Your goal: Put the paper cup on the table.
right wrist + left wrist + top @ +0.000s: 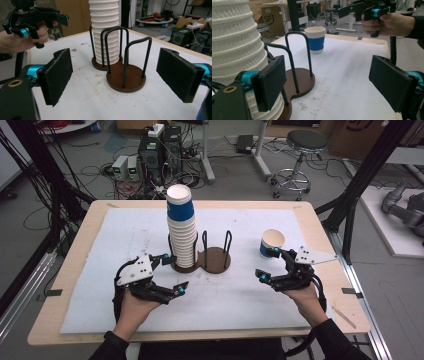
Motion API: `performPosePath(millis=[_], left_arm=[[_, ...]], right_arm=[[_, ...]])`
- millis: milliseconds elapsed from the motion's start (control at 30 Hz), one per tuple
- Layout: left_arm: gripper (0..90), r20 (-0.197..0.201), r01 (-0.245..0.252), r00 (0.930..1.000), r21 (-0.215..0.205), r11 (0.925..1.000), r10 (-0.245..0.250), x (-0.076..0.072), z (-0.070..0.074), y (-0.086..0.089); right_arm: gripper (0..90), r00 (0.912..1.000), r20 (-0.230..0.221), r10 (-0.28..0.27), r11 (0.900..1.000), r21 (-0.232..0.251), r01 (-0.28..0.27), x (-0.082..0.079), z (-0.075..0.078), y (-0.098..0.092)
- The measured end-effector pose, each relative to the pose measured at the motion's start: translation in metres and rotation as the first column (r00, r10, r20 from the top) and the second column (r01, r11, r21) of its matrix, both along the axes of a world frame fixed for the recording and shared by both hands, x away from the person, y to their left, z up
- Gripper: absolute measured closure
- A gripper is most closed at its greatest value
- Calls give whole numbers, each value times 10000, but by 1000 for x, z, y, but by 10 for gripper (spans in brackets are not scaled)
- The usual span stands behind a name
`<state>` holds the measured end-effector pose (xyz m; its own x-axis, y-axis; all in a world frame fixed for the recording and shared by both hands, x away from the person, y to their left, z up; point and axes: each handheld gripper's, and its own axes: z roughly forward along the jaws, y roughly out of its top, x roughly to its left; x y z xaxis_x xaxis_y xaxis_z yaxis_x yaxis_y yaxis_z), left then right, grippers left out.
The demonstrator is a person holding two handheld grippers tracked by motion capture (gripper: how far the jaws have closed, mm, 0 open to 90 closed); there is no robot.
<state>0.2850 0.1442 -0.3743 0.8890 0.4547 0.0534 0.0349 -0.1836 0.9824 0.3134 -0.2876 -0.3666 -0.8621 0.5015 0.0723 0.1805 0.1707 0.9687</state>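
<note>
- Single paper cup (pixel 272 243): upright on the bench (pixel 320 227), right of the two-ring holder (pixel 215 257), just beyond the right hand-held gripper (pixel 270 265).
- Probably light, thin-walled, easily crushed; best pinched gently across the blue sleeve.
- Tall cup stack (pixel 181 227) seated in the holder's left ring; right ring empty.
- Right hand-held gripper: spread wide, pinching nothing.
- Left hand-held gripper (pixel 174 273): spread wide, one pad (pixel 272 81) near the stack's base, pinching nothing.
</note>
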Motion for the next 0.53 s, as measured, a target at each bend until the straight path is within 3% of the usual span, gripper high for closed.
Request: performPosePath(millis=[533], left_arm=[[144, 2, 4, 10000, -11, 10000, -4, 5, 1, -3]], right_arm=[[139, 9999, -63, 98, 9999, 29, -98, 0, -4, -4]])
